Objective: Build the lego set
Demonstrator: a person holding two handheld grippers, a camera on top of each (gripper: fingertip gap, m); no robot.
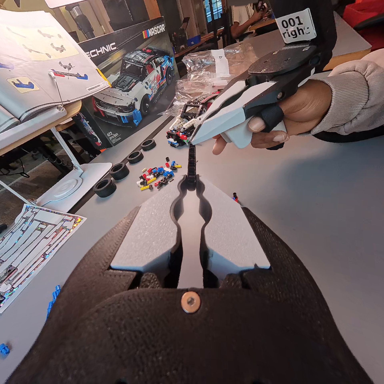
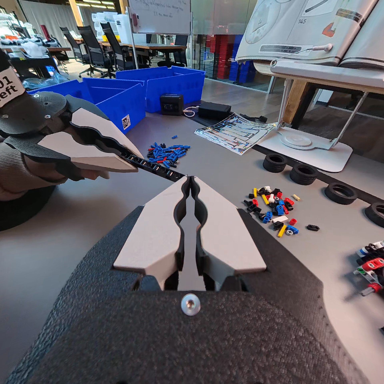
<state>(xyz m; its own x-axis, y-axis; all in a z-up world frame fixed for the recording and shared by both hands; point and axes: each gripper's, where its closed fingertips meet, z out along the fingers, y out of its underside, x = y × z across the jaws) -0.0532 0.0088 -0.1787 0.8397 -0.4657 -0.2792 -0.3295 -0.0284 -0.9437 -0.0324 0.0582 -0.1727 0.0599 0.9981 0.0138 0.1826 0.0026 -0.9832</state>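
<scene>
We see the left tool (image 1: 190, 180) clenched on one end of a long black beam (image 1: 191, 161), holding it above the tabletop (image 1: 291, 207); the beam's far end meets the tips of the right tool (image 2: 190, 177), which are pressed together, though we cannot tell whether they pinch anything; loose small pieces (image 2: 272, 207) lie right of that tool, tyres (image 2: 303, 173) beyond, the half-built car (image 1: 187, 122) behind.
</scene>
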